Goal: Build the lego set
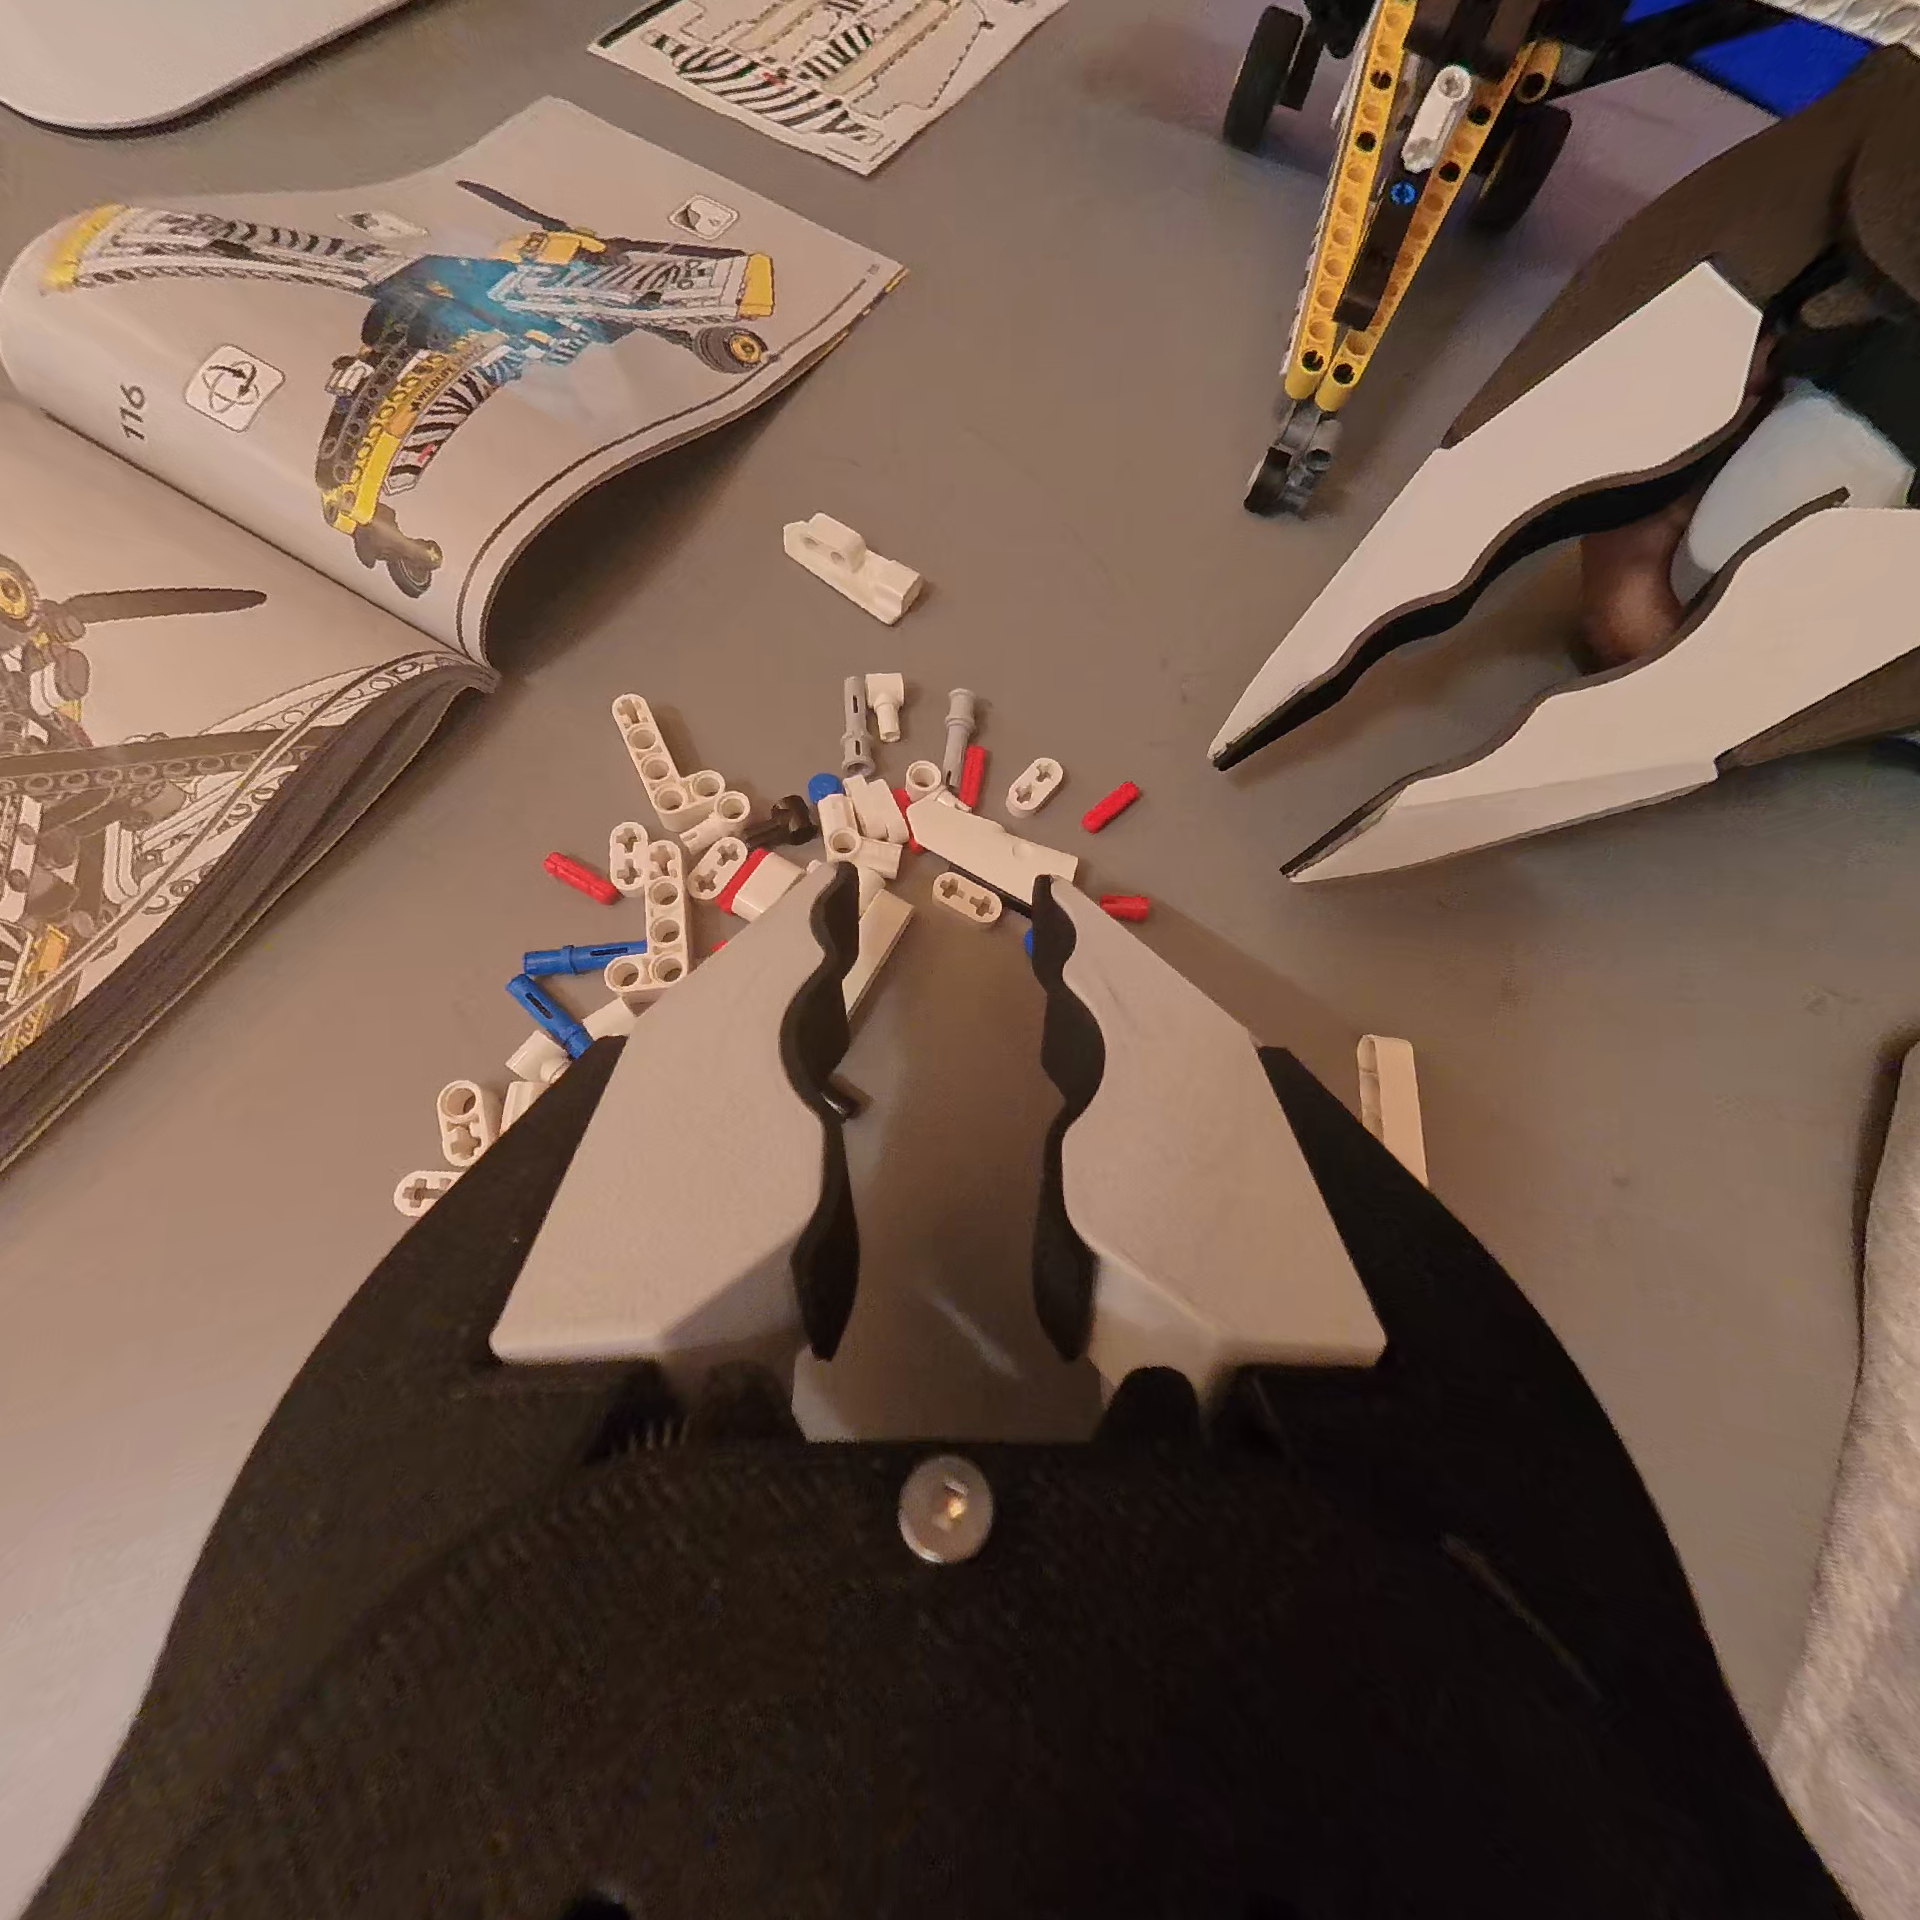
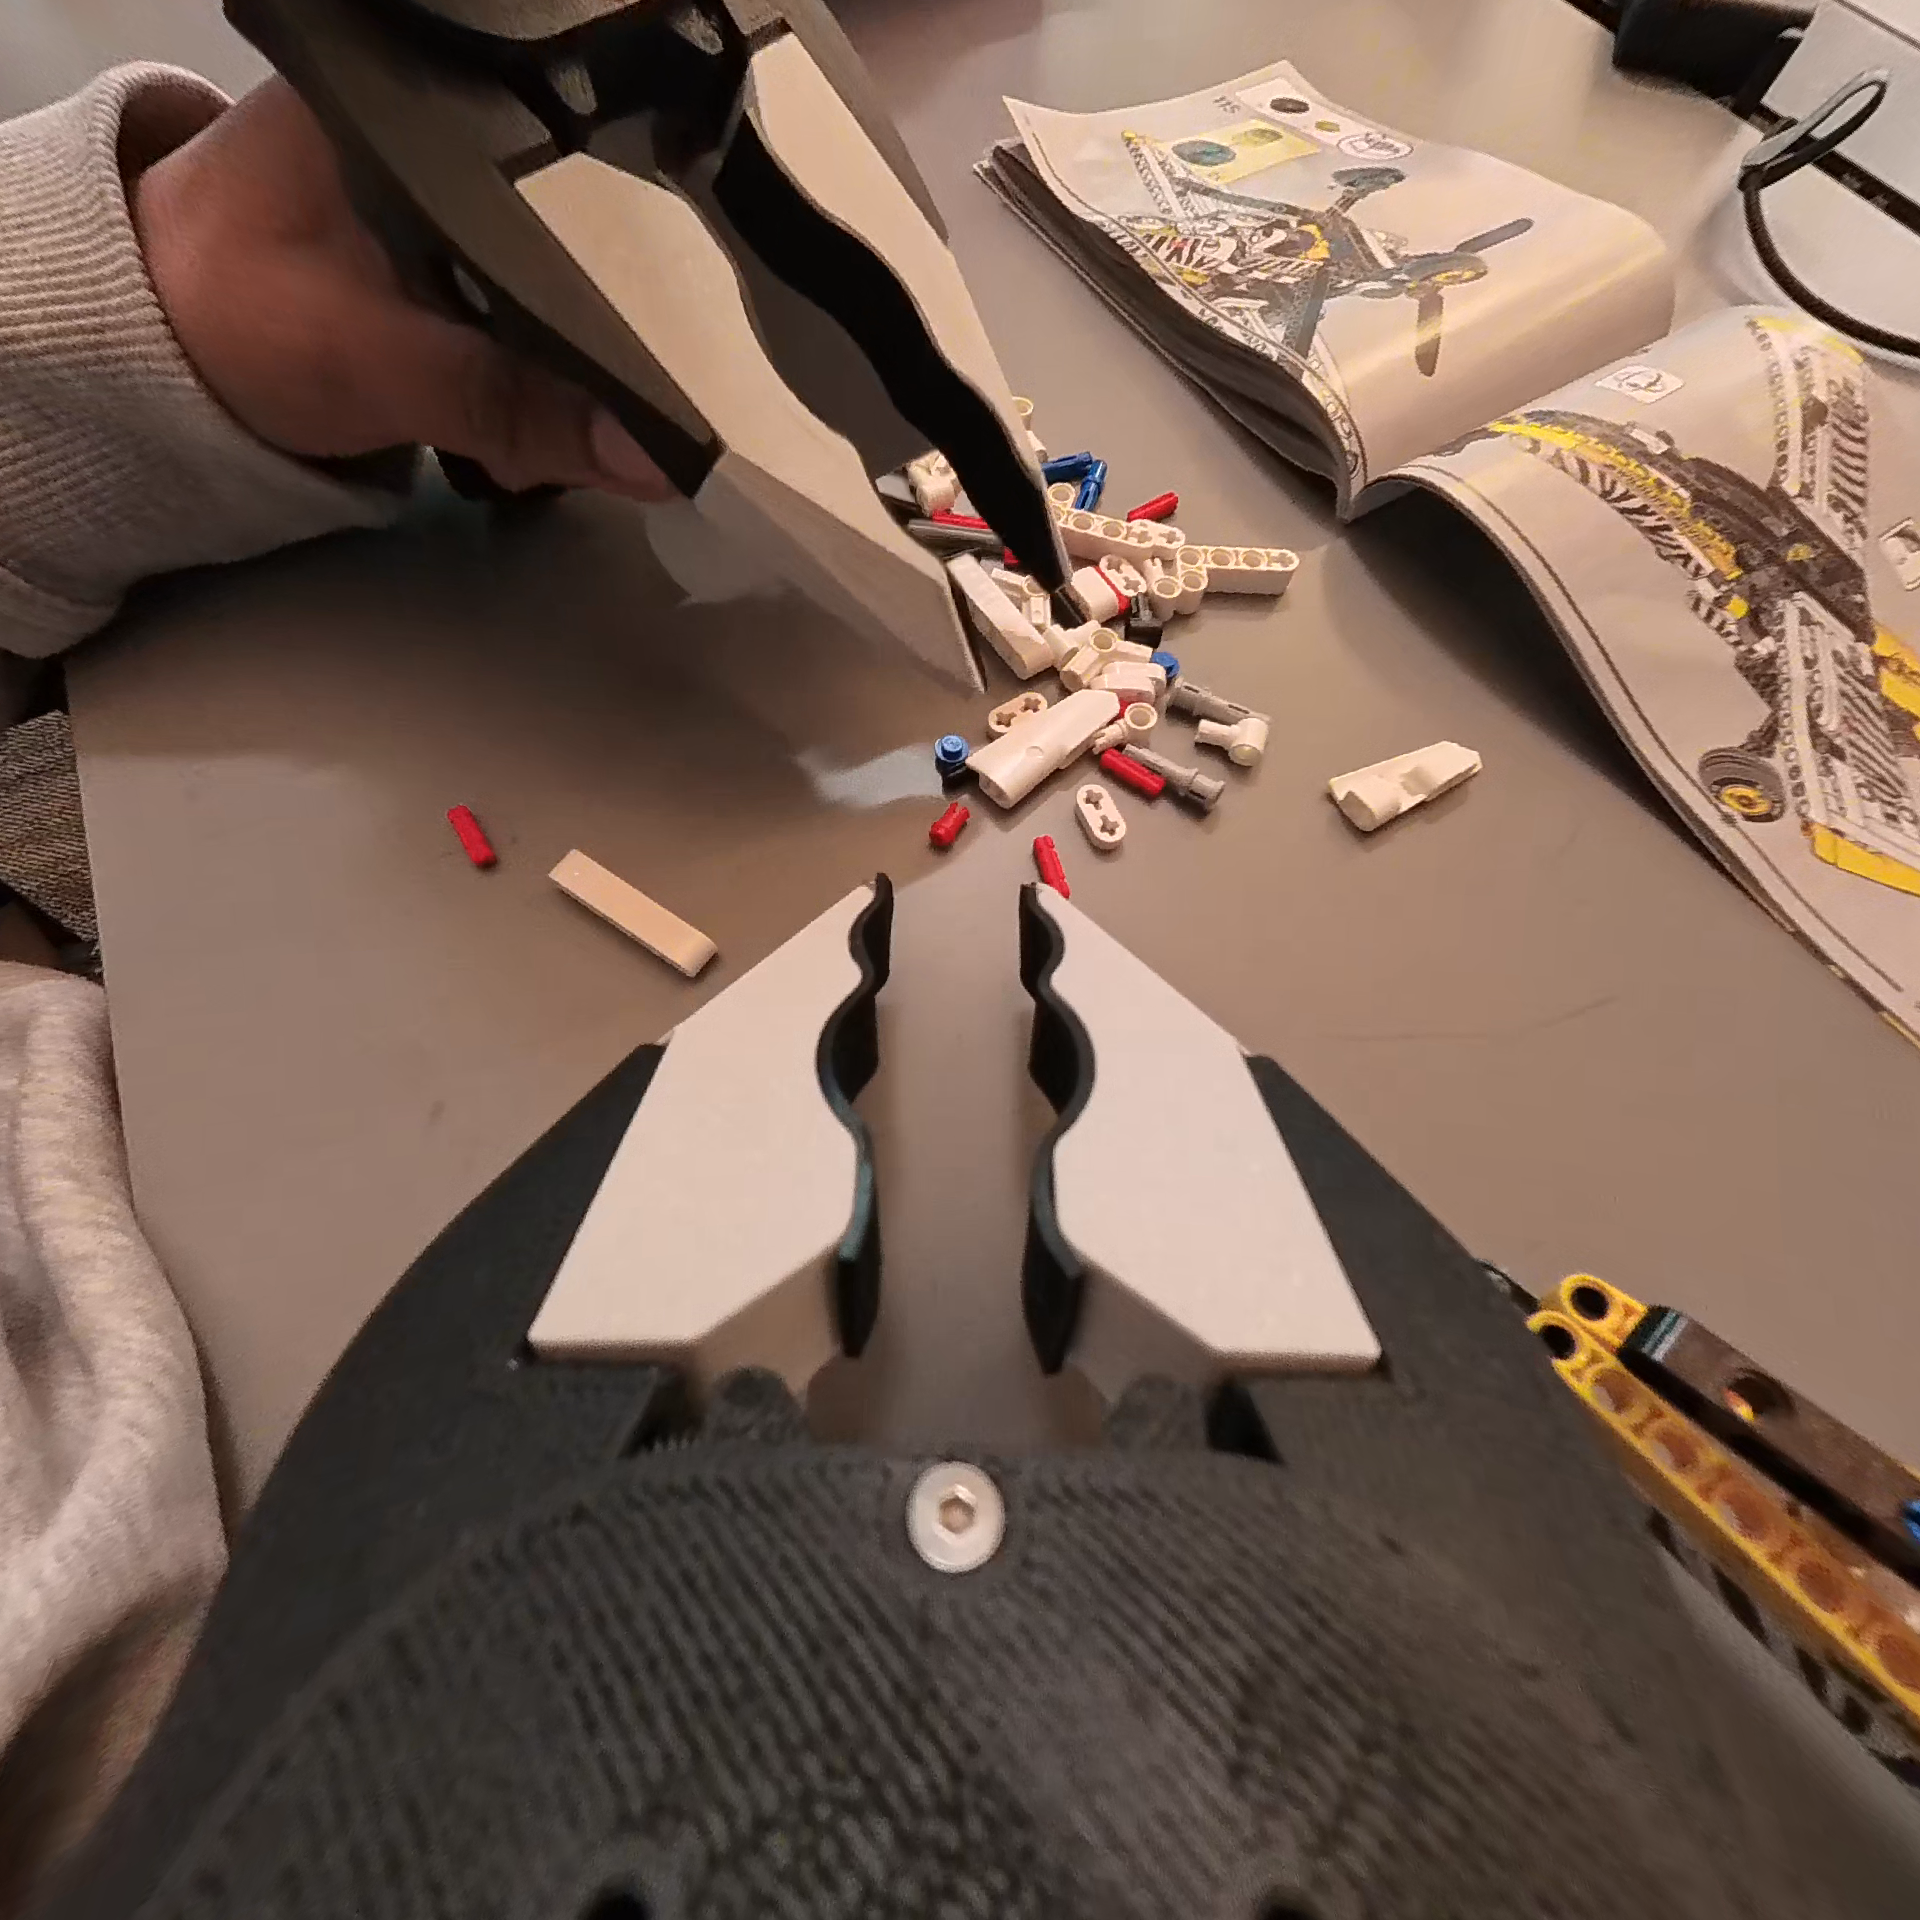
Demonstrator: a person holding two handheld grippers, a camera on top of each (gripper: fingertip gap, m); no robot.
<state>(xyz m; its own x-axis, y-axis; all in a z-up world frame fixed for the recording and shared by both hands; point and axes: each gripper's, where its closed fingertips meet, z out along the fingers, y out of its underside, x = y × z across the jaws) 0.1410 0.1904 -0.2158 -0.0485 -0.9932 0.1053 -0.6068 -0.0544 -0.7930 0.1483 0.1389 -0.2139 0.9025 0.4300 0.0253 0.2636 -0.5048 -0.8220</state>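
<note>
Warm, rather dim indoor light falls on the grey tabletop (image 1: 1039,343), giving everything a yellowish-brown cast. Shadows are soft-edged: a broad one lies under the curled page of the instruction booklet (image 1: 436,343) in the left wrist view, and another spreads beneath the left gripper (image 2: 1013,649) in the right wrist view. A pale glare patch sits on the tabletop beside the pile of loose pieces (image 2: 1091,634) (right wrist view only). Both views bow strongly toward their edges. The yellow model (image 2: 1704,1455) at the lower right edge is blurred, as are the near gripper bodies.
</note>
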